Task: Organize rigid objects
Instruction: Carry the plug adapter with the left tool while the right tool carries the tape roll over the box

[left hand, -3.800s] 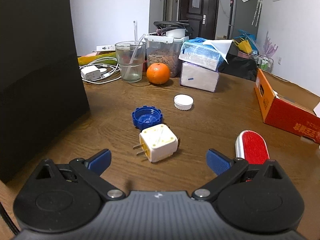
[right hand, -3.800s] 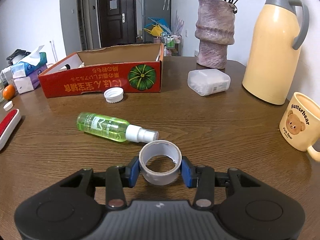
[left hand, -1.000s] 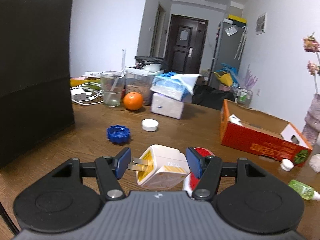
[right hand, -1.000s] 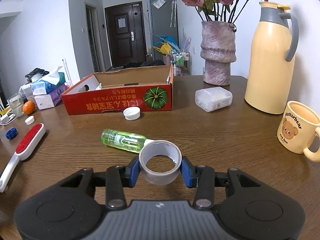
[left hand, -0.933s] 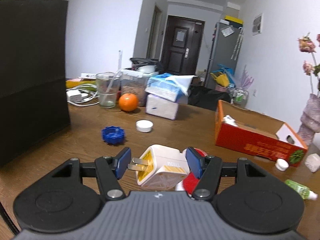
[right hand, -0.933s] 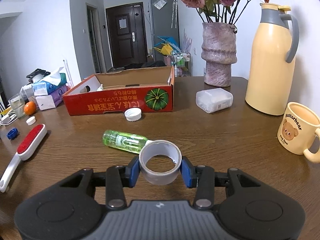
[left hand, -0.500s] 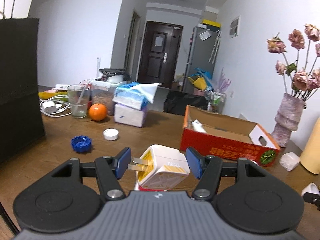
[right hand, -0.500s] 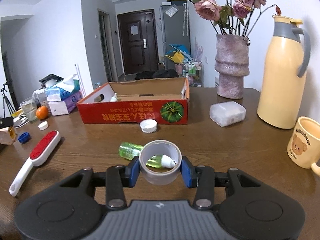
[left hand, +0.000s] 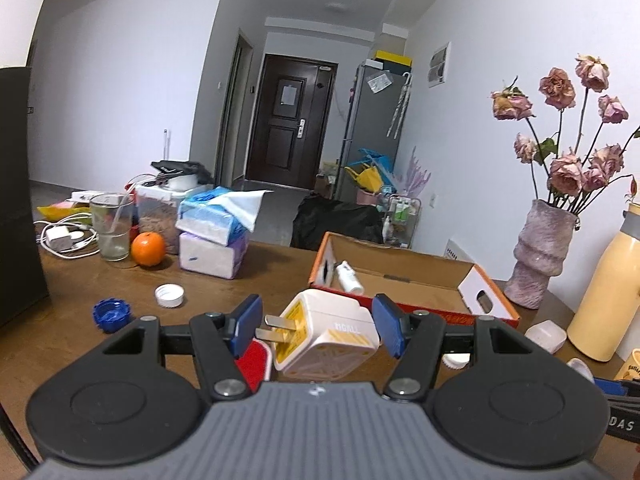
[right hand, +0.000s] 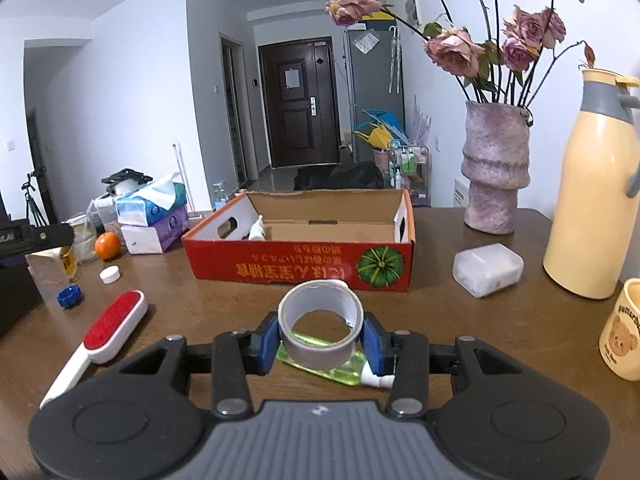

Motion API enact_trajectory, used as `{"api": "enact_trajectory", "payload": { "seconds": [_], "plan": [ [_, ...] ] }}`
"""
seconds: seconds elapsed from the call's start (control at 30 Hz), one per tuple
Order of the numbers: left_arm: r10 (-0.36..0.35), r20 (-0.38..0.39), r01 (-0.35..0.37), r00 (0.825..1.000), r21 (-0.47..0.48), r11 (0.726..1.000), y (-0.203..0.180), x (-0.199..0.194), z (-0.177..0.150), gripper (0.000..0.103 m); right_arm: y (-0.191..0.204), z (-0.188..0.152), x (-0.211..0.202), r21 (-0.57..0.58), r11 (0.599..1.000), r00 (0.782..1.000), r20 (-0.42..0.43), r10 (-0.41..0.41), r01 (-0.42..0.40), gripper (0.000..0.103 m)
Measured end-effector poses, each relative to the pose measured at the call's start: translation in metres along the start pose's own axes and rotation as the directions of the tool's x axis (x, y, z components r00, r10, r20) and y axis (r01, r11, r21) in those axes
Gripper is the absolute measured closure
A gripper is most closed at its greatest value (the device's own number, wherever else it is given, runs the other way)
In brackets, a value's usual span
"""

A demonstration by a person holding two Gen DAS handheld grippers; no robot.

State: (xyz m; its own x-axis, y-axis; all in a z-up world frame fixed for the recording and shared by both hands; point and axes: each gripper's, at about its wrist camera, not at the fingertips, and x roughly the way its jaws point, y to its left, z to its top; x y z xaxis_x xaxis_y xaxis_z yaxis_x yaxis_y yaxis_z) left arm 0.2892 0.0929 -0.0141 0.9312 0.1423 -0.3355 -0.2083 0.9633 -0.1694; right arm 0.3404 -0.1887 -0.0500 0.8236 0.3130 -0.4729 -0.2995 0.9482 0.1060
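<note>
My left gripper [left hand: 318, 330] is shut on a white and yellow plug adapter [left hand: 326, 336] and holds it in the air, short of the open red cardboard box [left hand: 400, 284]. My right gripper [right hand: 320, 340] is shut on a grey tape roll [right hand: 320, 330] and holds it above the table, in front of the same box [right hand: 300, 264]. A small white bottle [right hand: 256, 230] lies inside the box. A green spray bottle [right hand: 340, 370] lies on the table under the tape roll. The left gripper with the adapter also shows at the left of the right wrist view [right hand: 48, 258].
A red and white lint brush [right hand: 104, 330], a blue cap [right hand: 70, 296] and a white cap [right hand: 110, 275] lie on the wooden table. Tissue packs [left hand: 210, 240], an orange [left hand: 148, 249] and a glass [left hand: 110, 226] stand at the back left. A vase [right hand: 496, 168], yellow thermos [right hand: 592, 208], clear box [right hand: 488, 268] and mug [right hand: 624, 340] stand right.
Both grippers have risen and moved toward the red box, each keeping its hold. The left one swung right; the box now lies straight ahead of it.
</note>
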Motion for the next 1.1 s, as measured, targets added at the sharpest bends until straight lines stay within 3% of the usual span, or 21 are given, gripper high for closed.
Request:
{"api": "enact_trajectory", "payload": {
  "seconds": [0.7, 1.1],
  "plan": [
    [-0.096, -0.019, 0.096, 0.995, 0.007, 0.995, -0.044, 0.048, 0.024, 0.041, 0.009, 0.047, 0.042, -0.004, 0.997, 0.996, 0.048, 0.073, -0.073, 0.061],
    [-0.083, -0.062, 0.082, 0.995, -0.03, 0.996, -0.058, 0.108, 0.034, 0.041, 0.003, 0.074, 0.087, -0.008, 0.998, 0.997, 0.036, 0.062, -0.062, 0.061]
  ]
}}
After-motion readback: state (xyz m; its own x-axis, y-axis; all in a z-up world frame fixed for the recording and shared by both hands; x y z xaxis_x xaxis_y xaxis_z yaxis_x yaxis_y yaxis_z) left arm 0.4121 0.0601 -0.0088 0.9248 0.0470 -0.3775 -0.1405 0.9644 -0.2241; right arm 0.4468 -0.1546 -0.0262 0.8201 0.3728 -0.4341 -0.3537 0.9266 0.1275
